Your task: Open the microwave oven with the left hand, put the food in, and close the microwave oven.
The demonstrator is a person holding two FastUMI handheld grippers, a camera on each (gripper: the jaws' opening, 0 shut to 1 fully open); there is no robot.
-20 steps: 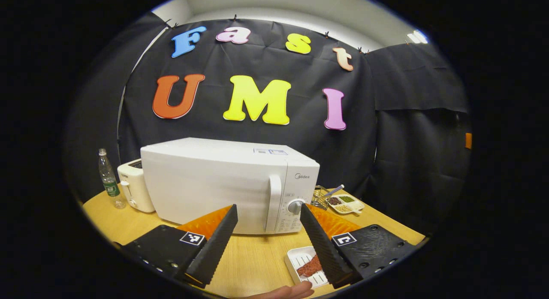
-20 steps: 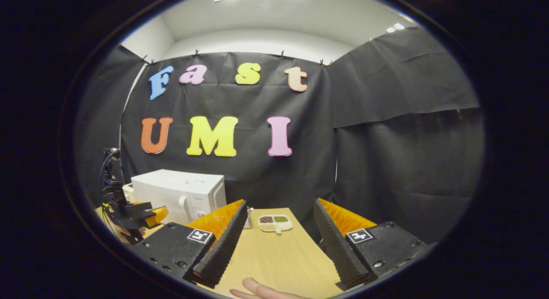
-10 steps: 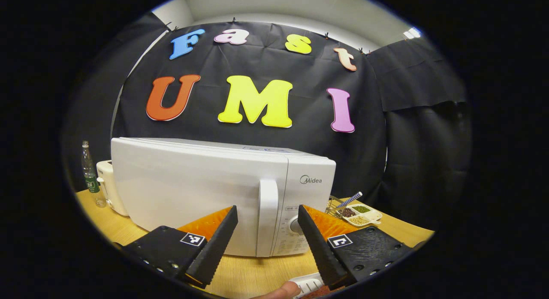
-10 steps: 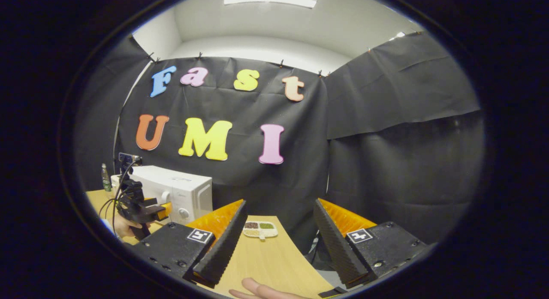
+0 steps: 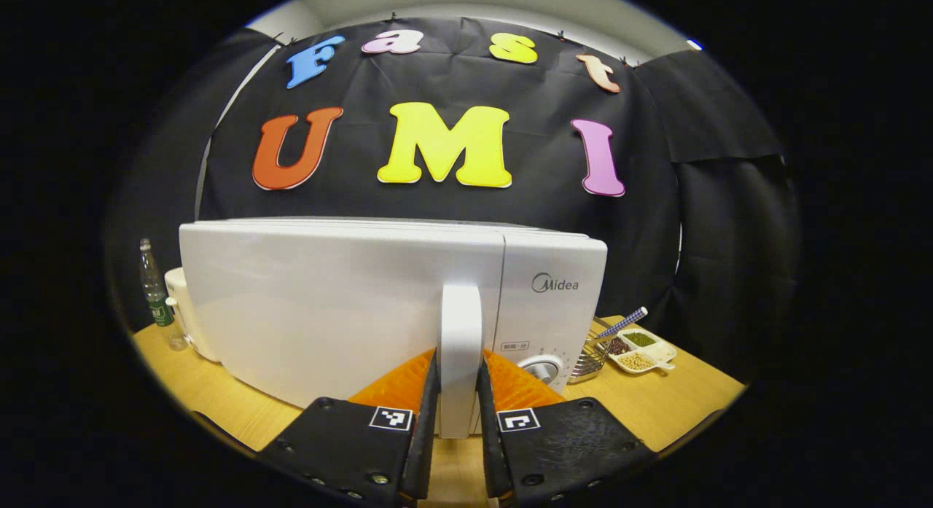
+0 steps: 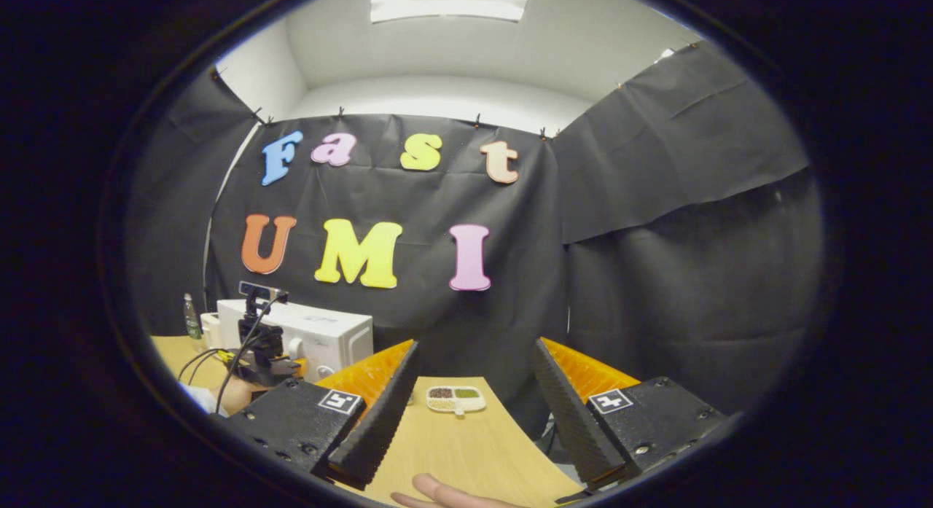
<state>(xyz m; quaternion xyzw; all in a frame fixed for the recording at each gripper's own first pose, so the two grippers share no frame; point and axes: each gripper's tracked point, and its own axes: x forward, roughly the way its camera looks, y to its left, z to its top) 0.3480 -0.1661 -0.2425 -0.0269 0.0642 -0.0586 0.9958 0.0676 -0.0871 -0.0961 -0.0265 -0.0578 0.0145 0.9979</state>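
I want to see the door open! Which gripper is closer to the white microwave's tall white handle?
Left. The left gripper is shut on the tall white handle; the right gripper hangs open, well off to the side.

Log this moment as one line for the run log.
left gripper: shut on door handle | microwave: door closed | right gripper: open, holding nothing, above table | food: not yet loaded

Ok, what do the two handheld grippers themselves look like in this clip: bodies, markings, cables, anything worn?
Each gripper has two black blocks carrying white square fiducial tags, with long wedge-shaped ribbed fingers: the left gripper and the right gripper match. From the right gripper view, the left gripper carries a camera on top and trailing black cables, and the hand holding it shows a pale sleeve edge.
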